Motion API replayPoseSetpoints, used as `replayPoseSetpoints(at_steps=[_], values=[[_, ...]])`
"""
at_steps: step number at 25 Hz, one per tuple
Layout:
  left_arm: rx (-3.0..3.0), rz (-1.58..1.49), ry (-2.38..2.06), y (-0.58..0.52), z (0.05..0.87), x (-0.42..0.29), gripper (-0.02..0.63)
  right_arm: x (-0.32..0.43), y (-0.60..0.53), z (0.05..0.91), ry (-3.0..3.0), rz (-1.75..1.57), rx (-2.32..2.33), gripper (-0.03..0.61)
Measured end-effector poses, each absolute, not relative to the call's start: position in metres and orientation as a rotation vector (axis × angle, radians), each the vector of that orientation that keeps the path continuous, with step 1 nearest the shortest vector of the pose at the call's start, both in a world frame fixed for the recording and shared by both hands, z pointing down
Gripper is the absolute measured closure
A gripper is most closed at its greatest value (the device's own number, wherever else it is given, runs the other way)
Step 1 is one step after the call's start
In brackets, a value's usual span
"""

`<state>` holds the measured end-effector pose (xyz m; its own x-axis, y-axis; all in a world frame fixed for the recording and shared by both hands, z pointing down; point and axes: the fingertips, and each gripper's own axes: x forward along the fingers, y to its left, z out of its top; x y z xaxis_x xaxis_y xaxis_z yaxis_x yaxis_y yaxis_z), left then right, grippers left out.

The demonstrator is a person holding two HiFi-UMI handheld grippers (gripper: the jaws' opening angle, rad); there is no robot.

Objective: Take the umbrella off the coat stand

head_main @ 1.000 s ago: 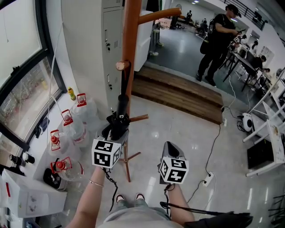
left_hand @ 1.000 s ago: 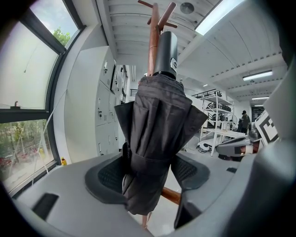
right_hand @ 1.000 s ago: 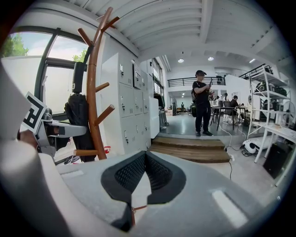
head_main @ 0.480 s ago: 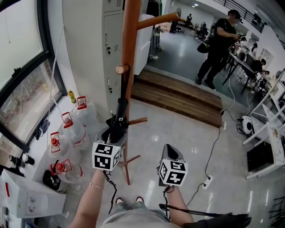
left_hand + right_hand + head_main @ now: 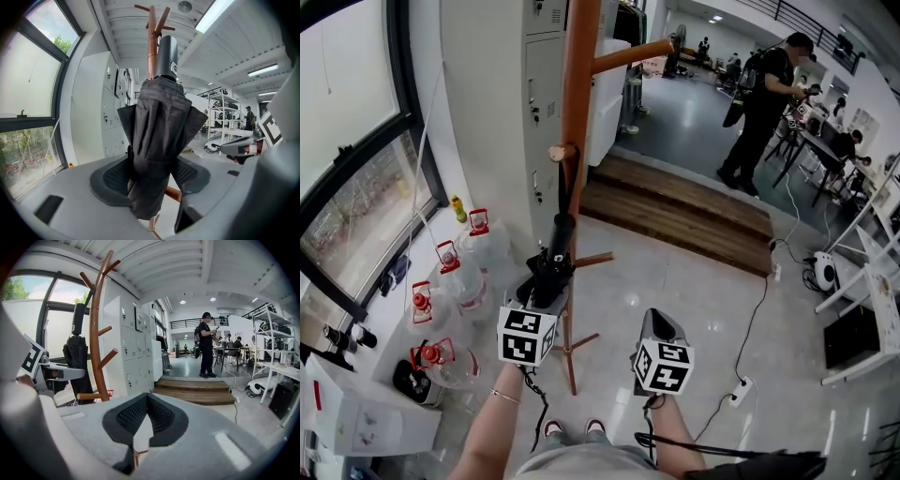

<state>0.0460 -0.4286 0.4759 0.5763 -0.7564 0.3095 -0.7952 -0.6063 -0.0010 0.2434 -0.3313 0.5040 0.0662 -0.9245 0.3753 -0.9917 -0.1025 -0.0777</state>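
A folded black umbrella (image 5: 551, 272) hangs upright against the brown wooden coat stand (image 5: 578, 112), its handle (image 5: 562, 230) pointing up toward a short peg. My left gripper (image 5: 546, 281) is round the umbrella's folded canopy (image 5: 157, 131). Its jaws are closing, and both pads (image 5: 112, 178) touch the fabric on either side. My right gripper (image 5: 659, 323) hovers to the right of the stand, shut with nothing in it; its pads (image 5: 161, 416) meet at the tips. The right gripper view shows the umbrella (image 5: 75, 357) beside the stand (image 5: 96, 333).
Several water jugs with red caps (image 5: 455, 277) stand on the floor at the left, under the window. Grey lockers (image 5: 539, 94) rise behind the stand. A wooden step (image 5: 675, 211) lies beyond. A person (image 5: 759, 103) stands far right, and a cable with a power strip (image 5: 741, 380) crosses the floor.
The head view has tilted up a little. My left gripper stays at the umbrella and has closed in on its canopy. The right gripper has not moved.
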Motion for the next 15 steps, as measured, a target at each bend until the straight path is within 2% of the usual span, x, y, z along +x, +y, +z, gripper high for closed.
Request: replayPoseSetpoints(at_steps=[15], values=[[2.716,0.365,-1.392,-0.408,0.433,0.038,0.356,0.236,-0.327,0.488,-2.02,0.461,2.127,0.574]])
